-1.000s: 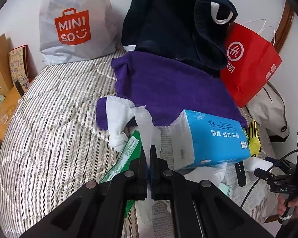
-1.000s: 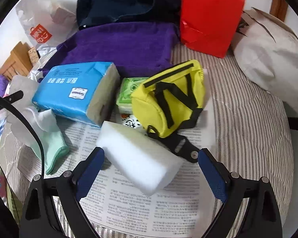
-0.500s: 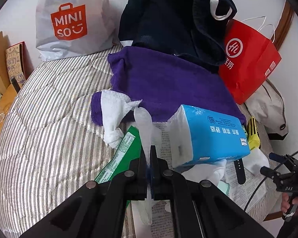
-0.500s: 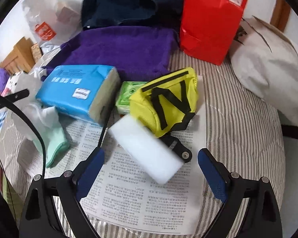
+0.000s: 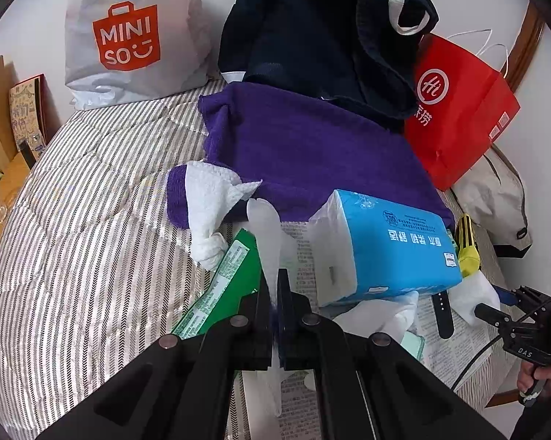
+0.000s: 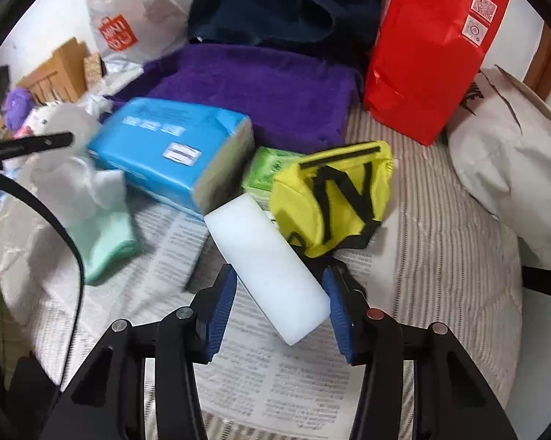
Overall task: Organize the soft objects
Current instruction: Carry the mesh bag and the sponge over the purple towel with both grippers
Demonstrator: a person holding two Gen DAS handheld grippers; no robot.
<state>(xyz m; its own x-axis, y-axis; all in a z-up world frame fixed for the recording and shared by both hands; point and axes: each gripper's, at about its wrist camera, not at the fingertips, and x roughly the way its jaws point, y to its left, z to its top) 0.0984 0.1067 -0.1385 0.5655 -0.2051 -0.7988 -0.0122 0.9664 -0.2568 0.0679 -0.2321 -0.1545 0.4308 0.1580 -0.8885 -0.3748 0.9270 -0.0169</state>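
Note:
On a newspaper (image 6: 293, 374) over the striped bed lies a white sponge block (image 6: 268, 260), set slantwise. My right gripper (image 6: 279, 293) straddles its near end. Its jaws are closing, the blue pads (image 6: 226, 293) stand right at the block's sides, and the block shows no dent. A thin translucent white sheet (image 5: 270, 234) stands up from my left gripper (image 5: 274, 278), which is shut on it. Close by are a blue tissue pack (image 6: 172, 150), a yellow pouch (image 6: 334, 205), a mint cloth (image 6: 106, 242) and a purple towel (image 6: 260, 88).
A red paper bag (image 6: 429, 44), a dark garment (image 5: 312, 25) and a Miniso bag (image 5: 128, 36) line the wall. A beige bag (image 6: 510, 154) sits at right. A white cloth (image 5: 209, 198) and a green packet (image 5: 224, 286) lie left of the tissue pack. Bare striped bedding (image 5: 73, 256) spreads to the left.
My right jaws have narrowed from wide apart to just beside the sponge, and that gripper has rolled a little. My left gripper still pinches the white sheet in the same place.

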